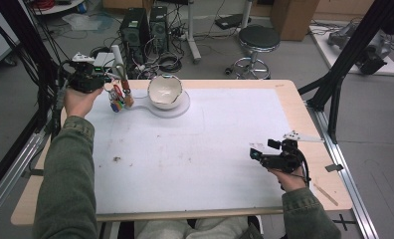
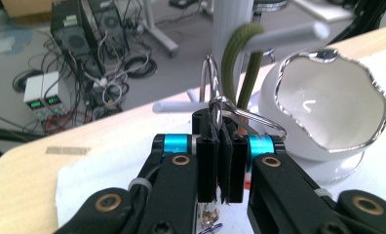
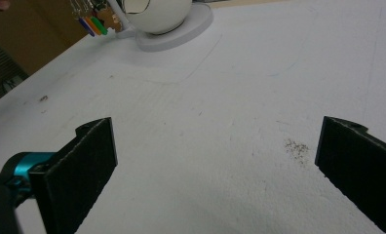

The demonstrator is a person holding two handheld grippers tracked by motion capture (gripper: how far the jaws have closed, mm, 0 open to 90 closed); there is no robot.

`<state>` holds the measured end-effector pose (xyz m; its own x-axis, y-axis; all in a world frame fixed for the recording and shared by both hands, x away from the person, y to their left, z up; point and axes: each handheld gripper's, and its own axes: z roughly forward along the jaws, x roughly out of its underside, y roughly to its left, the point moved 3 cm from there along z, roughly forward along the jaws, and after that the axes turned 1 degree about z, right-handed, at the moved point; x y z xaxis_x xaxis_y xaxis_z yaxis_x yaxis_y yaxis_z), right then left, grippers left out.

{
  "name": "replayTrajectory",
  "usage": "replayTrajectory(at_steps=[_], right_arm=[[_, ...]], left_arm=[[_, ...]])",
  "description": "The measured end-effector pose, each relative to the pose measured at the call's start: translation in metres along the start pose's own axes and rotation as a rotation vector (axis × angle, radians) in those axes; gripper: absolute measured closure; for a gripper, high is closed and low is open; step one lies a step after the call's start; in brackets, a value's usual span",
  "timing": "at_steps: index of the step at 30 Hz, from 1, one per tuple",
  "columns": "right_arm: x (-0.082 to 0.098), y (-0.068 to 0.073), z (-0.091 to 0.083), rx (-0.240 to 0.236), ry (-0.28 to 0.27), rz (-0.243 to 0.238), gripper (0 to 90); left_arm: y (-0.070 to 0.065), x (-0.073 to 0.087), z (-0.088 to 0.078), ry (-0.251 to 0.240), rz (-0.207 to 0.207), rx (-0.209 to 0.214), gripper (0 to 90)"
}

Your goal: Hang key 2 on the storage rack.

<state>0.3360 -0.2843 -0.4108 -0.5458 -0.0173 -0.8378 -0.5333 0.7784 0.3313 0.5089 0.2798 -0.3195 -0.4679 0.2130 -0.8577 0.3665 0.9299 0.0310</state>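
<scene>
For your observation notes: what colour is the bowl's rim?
Silver, on the white bowl; it shows best in the left gripper view.

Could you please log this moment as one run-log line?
left gripper: shut on key ring | beside bowl | right gripper: open, over mat

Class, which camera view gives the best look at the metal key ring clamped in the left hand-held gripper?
The left gripper view: the key ring sits close up, pinched between the shut jaws of the left hand-held gripper. The high view shows it tiny, with coloured tags hanging below. The right gripper view catches the tags far off.
</scene>
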Motion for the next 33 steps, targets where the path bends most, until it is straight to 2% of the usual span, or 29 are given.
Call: replayTrajectory(at_steps=[2,5,7,9,11,13,18,20,24,28,33], right_arm=[[0.000,0.000,0.001,-0.002,0.001,-0.001,0.5],[0.000,0.001,0.001,-0.002,0.001,0.002,0.5],[0.000,0.000,0.001,0.001,0.002,0.007,0.5],[0.000,0.000,0.000,0.002,-0.001,0.006,0.5],[0.000,0.000,0.000,0.002,0.000,0.009,0.5],[0.000,0.000,0.001,0.004,-0.002,0.006,0.5],[0.000,0.001,0.001,0.002,0.002,0.007,0.5],[0.000,0.000,0.002,0.003,0.002,0.005,0.5],[0.000,0.000,0.002,0.006,0.001,0.005,0.5],[0.000,0.000,0.002,0.008,0.001,0.003,0.5],[0.000,-0.001,0.002,0.015,-0.005,0.005,0.5]], left_arm=[[-0.001,0.001,-0.001,-0.022,-0.013,0.014,84.9],[0.002,0.000,-0.006,-0.074,-0.054,0.049,72.2],[0.004,-0.002,-0.010,-0.098,-0.087,0.050,59.6],[0.005,-0.003,-0.014,-0.116,-0.094,0.043,45.3],[0.006,-0.004,-0.019,-0.138,-0.106,0.022,34.9],[0.007,-0.004,-0.022,-0.153,-0.119,0.035,28.8],[0.008,0.000,-0.027,-0.154,-0.132,0.042,12.6],[0.008,0.002,-0.029,-0.149,-0.151,0.043,1.7],[0.005,0.006,-0.037,-0.204,-0.154,0.050,1.6],[0.005,0.013,-0.039,-0.181,-0.142,0.035,1.6],[0.005,0.021,-0.045,-0.205,-0.163,0.044,1.6]])
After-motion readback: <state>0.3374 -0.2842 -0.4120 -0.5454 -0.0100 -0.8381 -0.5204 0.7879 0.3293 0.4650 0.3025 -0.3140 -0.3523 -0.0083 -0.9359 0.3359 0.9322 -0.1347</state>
